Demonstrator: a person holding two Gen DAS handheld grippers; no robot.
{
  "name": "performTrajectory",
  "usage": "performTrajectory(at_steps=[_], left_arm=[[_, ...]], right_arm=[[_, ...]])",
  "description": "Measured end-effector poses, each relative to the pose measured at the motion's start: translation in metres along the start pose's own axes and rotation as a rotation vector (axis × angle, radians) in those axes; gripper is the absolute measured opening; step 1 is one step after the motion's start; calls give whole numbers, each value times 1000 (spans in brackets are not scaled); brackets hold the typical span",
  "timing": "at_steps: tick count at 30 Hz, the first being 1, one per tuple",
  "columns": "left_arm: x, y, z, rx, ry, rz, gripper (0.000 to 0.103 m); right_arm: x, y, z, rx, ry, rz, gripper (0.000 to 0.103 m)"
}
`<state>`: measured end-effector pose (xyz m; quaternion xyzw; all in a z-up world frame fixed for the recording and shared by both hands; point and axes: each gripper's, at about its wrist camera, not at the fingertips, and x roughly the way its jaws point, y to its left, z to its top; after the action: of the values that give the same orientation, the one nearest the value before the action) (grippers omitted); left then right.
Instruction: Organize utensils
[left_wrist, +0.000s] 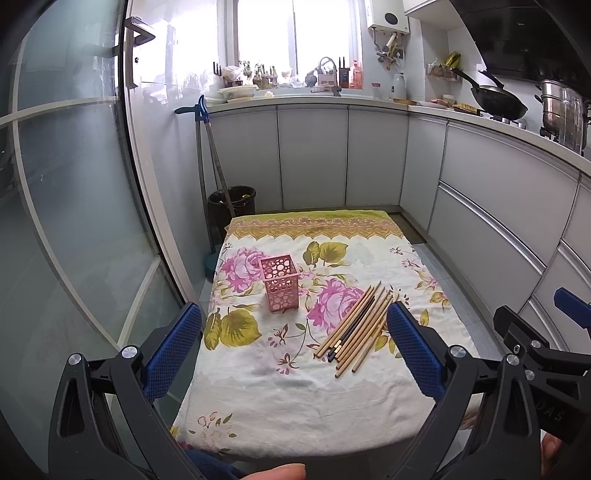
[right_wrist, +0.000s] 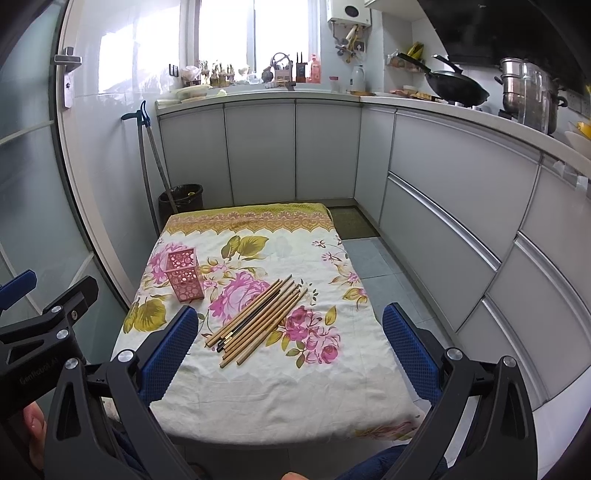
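The left gripper (right_wrist: 22, 291) body reads "GenRobot.AI".

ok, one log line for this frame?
stage: pre-grasp | left gripper: open | right gripper: open | chopsticks: loose on cloth | pink holder: upright, empty

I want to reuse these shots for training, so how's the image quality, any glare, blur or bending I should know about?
Left wrist view: the window is blown out white, the cabinet fronts bow from fisheye distortion, and the frosted glass door carries soft reflections. Right wrist view: the same overexposed window, curved counter edges, and a sharp bundle of wooden chopsticks and pink perforated plastic holder on the floral cloth, with hardly any shadow.
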<state>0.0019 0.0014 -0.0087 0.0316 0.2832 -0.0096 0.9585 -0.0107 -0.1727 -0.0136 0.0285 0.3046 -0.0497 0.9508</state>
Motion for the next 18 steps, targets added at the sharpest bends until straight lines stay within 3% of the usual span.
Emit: performTrajectory(at_steps=[18], left_arm=[[8, -5, 1, 12, 10, -20, 96]], right_arm=[[4, -1, -2, 2, 5, -1, 97]])
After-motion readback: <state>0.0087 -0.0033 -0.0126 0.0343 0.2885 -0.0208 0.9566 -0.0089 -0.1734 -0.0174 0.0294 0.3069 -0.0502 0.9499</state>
